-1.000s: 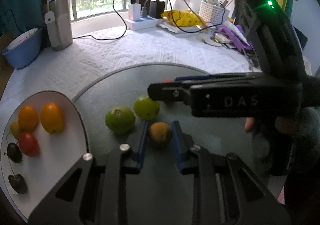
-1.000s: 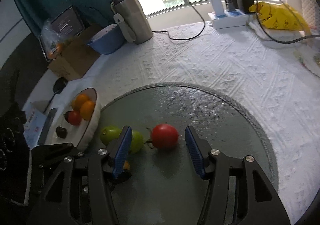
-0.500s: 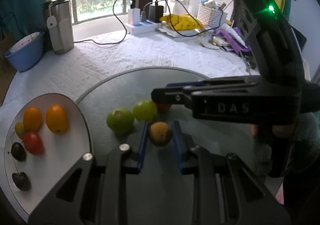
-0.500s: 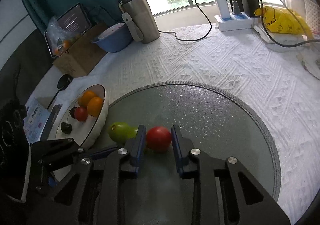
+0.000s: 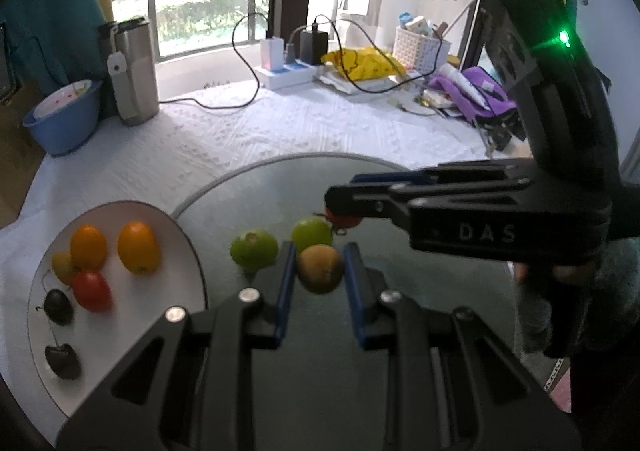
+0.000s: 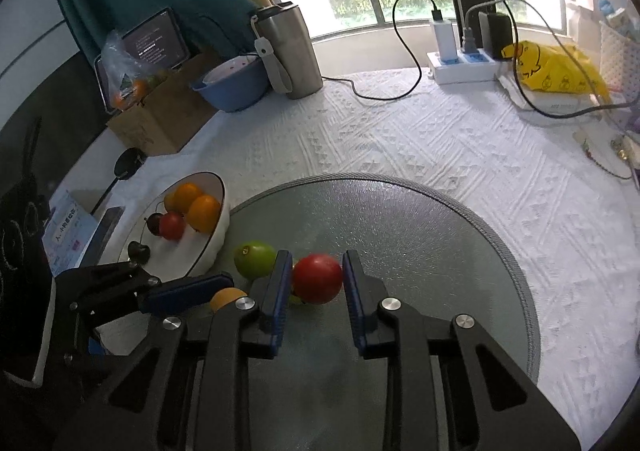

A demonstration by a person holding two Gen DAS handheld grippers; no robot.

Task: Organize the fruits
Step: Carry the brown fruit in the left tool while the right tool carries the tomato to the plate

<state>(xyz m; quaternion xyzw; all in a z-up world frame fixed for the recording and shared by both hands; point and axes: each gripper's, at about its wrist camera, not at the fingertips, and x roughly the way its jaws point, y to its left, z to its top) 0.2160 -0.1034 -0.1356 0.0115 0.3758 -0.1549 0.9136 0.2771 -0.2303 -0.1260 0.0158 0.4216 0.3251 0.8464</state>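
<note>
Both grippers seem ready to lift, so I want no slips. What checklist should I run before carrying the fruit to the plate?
1. Left gripper shut on brownish fruit: ok.
2. Right gripper shut on red tomato: ok.
3. Free space on white plate: ok, near side bare.
4. Green fruits clear of the left fingers: not ok, one sits right beside a finger.
5. Grippers apart from each other: cannot tell, they look close.

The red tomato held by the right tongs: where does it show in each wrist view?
Left wrist view: the red tomato is only a sliver right of centre, mostly hidden behind the tip of the right tongs crossing the frame.
Right wrist view: red tomato sits at lower centre, pinched between the blue pads.
Shared landmark: the white fruit plate, at left in both views.
</note>
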